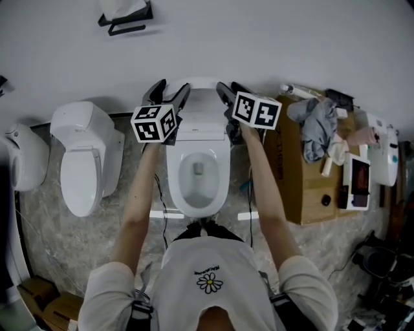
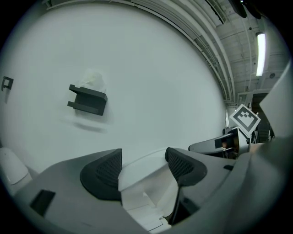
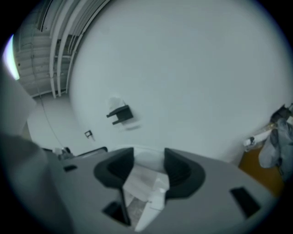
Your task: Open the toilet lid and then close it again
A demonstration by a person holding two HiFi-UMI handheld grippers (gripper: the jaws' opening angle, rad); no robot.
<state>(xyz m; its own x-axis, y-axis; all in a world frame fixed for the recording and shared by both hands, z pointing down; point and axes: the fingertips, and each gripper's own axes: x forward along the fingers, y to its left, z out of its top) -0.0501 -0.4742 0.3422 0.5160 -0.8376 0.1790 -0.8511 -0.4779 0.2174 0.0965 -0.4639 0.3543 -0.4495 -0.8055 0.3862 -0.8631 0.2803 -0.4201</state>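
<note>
A white toilet (image 1: 220, 187) stands against the wall in the middle of the head view, its bowl (image 1: 198, 169) uncovered. The toilet lid (image 1: 199, 85) stands raised toward the wall. My left gripper (image 1: 171, 90) is at the lid's left edge and my right gripper (image 1: 228, 90) at its right edge. In the left gripper view the lid (image 2: 142, 176) fills the gap between the dark pads of the left gripper (image 2: 144, 162). The right gripper view shows the lid (image 3: 144, 180) likewise held between the pads of the right gripper (image 3: 149, 167).
A second toilet (image 1: 81, 161) with its lid down stands to the left, with another white fixture (image 1: 26, 155) beyond it. A brown cabinet (image 1: 304, 187) with a cloth and small items is close on the right. A black holder (image 1: 126, 16) hangs on the wall.
</note>
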